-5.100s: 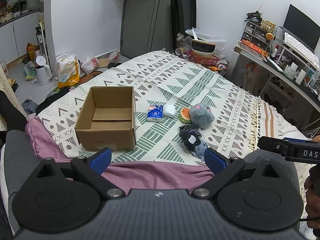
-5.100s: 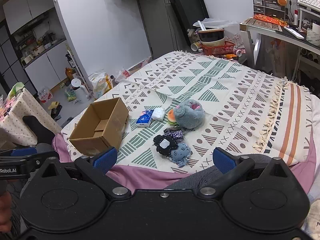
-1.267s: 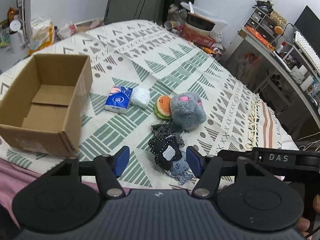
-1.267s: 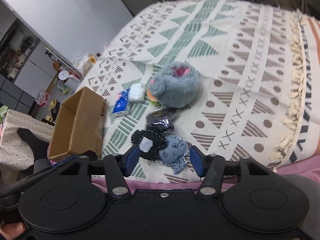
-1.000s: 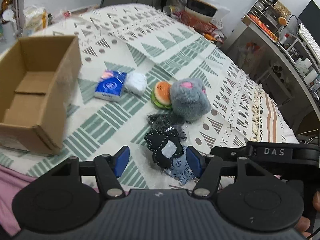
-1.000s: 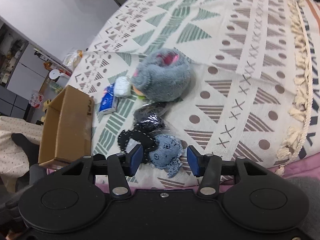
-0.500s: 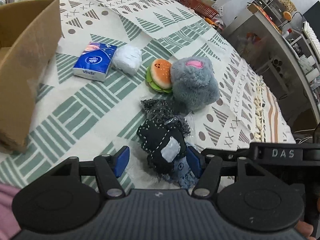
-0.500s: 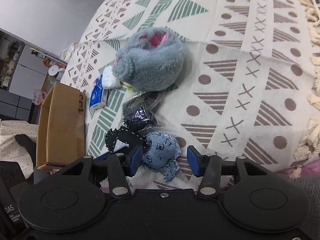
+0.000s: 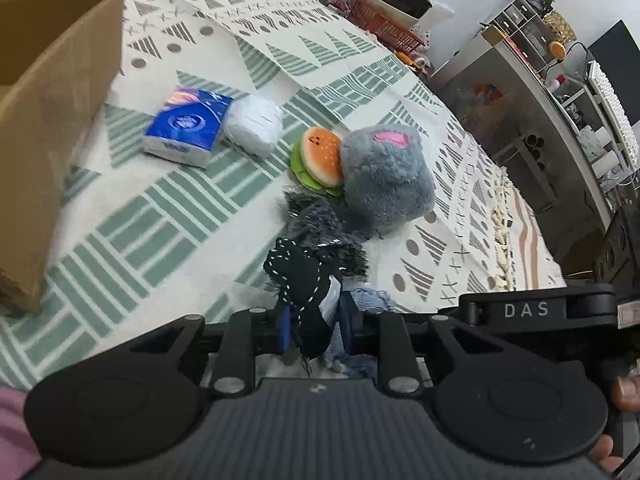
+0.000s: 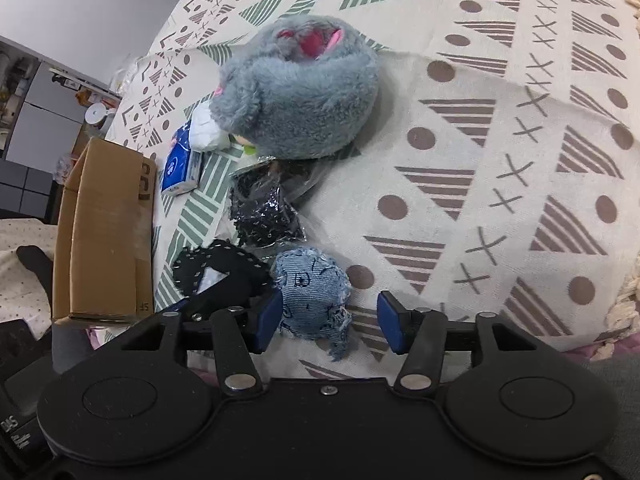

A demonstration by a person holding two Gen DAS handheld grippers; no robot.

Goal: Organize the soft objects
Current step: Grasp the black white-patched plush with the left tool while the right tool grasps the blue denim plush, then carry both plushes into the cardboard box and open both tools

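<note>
My left gripper [image 9: 315, 325] is shut on a black soft toy with white stitching [image 9: 304, 280], low over the patterned bedspread [image 9: 180, 216]. Just right of it lies a blue denim soft toy [image 10: 312, 284], which sits between the fingers of my open right gripper [image 10: 330, 322], close to the left finger. The black toy [image 10: 216, 268] also shows at left in the right wrist view. Beyond lie a black sequin pouch [image 9: 320, 220], a grey plush [image 9: 386, 176], a burger plush [image 9: 320, 156], a white soft ball [image 9: 254, 124] and a blue tissue pack [image 9: 188, 124].
An open cardboard box [image 9: 52, 120] stands at the left on the bed, also seen as the box [image 10: 104, 232] in the right wrist view. A cluttered desk [image 9: 532, 80] and a red basket [image 9: 384, 24] lie beyond the bed's far edge. Bare bedspread [image 10: 520, 160] stretches to the right.
Both grippers have come down and forward onto the toy pile. The left one has closed on the black stitched toy. The right one stays open around the denim toy.
</note>
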